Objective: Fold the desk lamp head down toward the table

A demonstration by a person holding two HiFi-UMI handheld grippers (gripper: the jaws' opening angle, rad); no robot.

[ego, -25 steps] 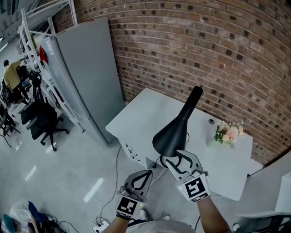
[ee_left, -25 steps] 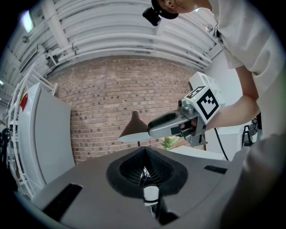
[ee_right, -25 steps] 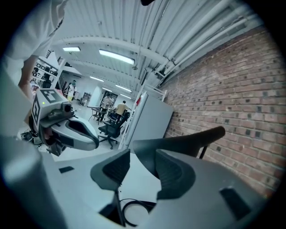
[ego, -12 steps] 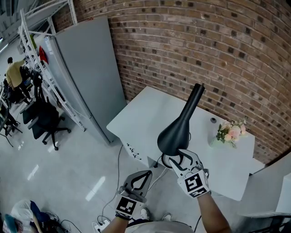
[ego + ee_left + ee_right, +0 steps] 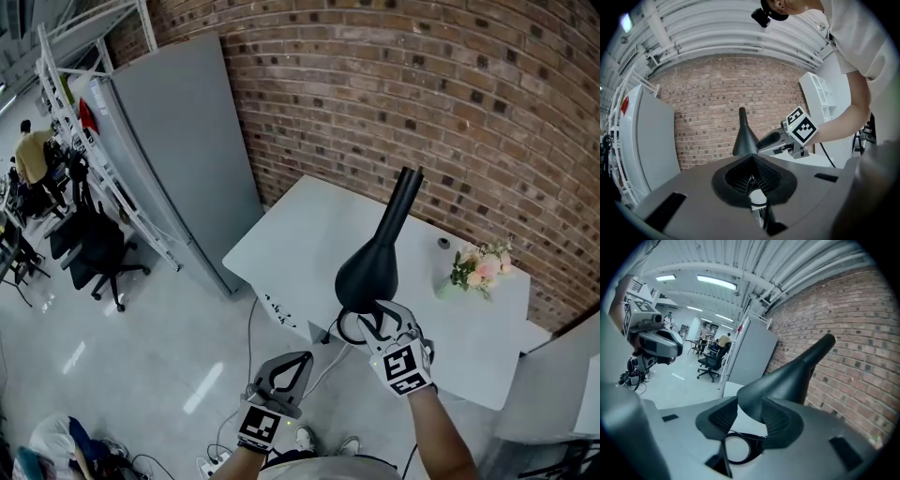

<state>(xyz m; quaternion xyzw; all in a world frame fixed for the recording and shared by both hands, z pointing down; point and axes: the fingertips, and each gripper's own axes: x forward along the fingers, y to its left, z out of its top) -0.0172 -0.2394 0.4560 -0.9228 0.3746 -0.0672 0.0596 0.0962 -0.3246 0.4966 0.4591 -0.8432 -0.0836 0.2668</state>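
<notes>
A black cone-shaped lamp head [image 5: 368, 272] on a black neck [image 5: 403, 202] stands over the white table [image 5: 300, 234]. My right gripper [image 5: 370, 323] is at the head's lower rim. In the right gripper view the lamp head [image 5: 783, 376] has its rim between the two pads of the right gripper [image 5: 749, 416]. The jaws are closing, and a thin gap still shows at the left pad. My left gripper [image 5: 302, 358] hangs lower left, off the table, shut and holding nothing. The left gripper view shows the lamp head [image 5: 744, 138] beyond the left gripper [image 5: 752, 157].
A small bunch of pink flowers [image 5: 478, 267] and a small dark object [image 5: 443, 244] sit at the table's far right by the brick wall. A tall grey cabinet [image 5: 178, 141] stands left of the table. Further left are a white rack [image 5: 70, 112] and an office chair [image 5: 94, 253].
My right gripper has come down a little at the lamp head's rim and its jaws have narrowed slightly. The lamp head now stands a bit steeper. The left gripper has stayed put.
</notes>
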